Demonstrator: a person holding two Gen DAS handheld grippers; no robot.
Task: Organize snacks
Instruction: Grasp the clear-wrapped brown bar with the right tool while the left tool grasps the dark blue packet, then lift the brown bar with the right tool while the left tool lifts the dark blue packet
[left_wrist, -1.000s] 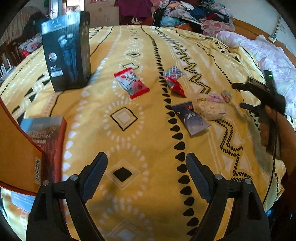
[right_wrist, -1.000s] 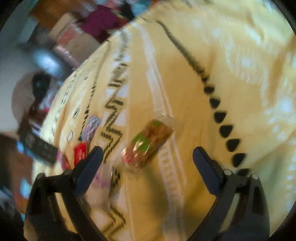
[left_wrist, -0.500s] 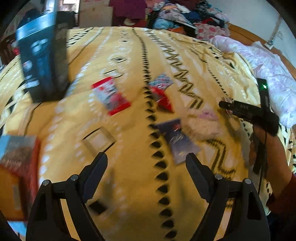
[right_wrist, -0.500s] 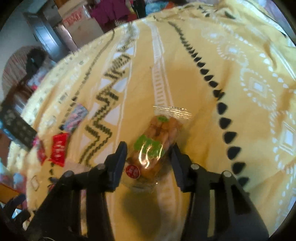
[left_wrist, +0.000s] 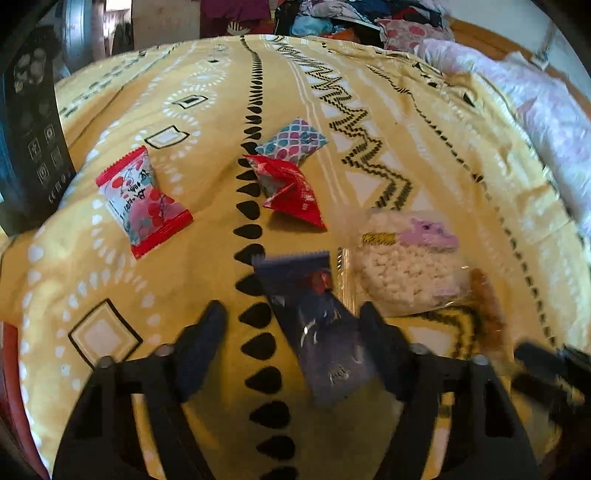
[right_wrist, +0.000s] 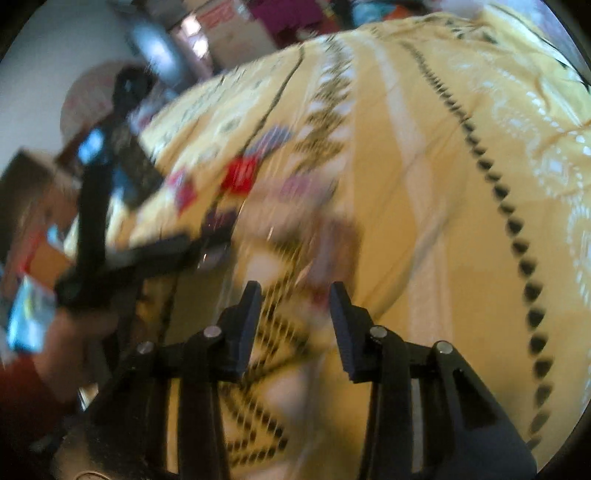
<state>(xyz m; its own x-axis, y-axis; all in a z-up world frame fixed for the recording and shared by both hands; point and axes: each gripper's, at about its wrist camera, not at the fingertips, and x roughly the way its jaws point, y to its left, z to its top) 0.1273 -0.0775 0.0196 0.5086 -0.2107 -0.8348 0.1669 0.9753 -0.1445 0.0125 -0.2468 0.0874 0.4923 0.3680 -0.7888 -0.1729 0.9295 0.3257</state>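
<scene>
At lower centre of the left wrist view, the left gripper (left_wrist: 291, 321) is closing its jaws around a dark blue foil snack packet (left_wrist: 317, 321) lying on the yellow patterned bedspread (left_wrist: 424, 140) — the pads not yet pressing it. Right of it lies a clear bag of white puffed pieces (left_wrist: 402, 273). The right gripper (right_wrist: 295, 299) is narrowing on a blurred clear-wrapped snack (right_wrist: 332, 251) — contact cannot be told.

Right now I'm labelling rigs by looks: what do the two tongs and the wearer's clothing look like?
Both tongs, the left gripper and right gripper, are matte black plastic with flat wedge-shaped fingers hinged on silver pins. In the right wrist view, a dark red sleeve shows behind the left one. No cables or markings are discernible.
</scene>
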